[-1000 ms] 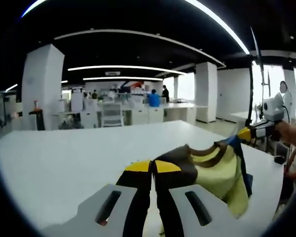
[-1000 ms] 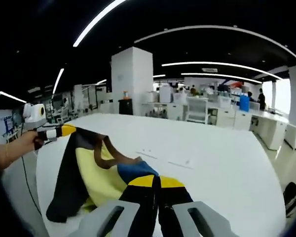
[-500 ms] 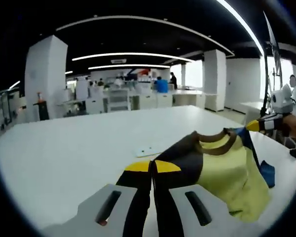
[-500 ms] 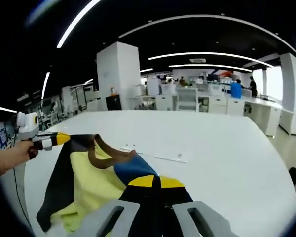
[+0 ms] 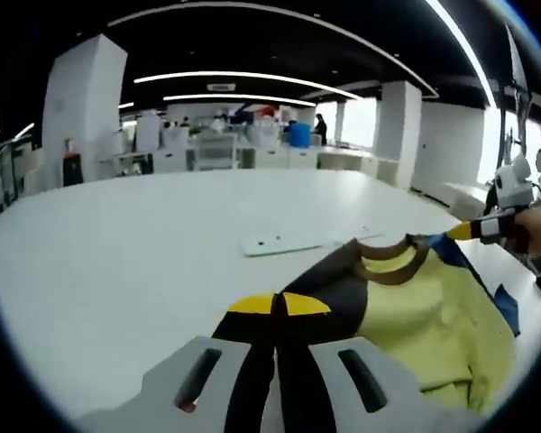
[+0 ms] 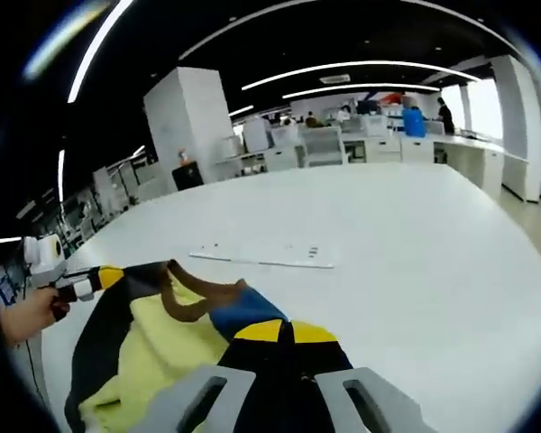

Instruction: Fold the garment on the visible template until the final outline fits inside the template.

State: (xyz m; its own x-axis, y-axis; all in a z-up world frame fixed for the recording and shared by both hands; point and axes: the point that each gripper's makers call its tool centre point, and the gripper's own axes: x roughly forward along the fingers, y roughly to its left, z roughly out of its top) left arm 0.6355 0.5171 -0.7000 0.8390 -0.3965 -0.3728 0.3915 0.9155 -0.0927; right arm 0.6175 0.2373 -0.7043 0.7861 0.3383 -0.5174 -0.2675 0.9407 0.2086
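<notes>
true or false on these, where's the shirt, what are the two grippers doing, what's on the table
1. Both grippers hold the garment. True: left gripper and right gripper are each shut on it.
2. The garment is red and white. False: yellow, with dark and blue parts.
3. A flat white template lies on the table beyond the garment. True.
4. The garment lies folded on the template. False: it is unfolded and apart from the template.

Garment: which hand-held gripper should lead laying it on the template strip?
Likely either: both hold the garment by its collar corners. The left hand-held gripper sits slightly nearer the white template strip; the right hand-held gripper is shut on the blue shoulder. Lower both together.
</notes>
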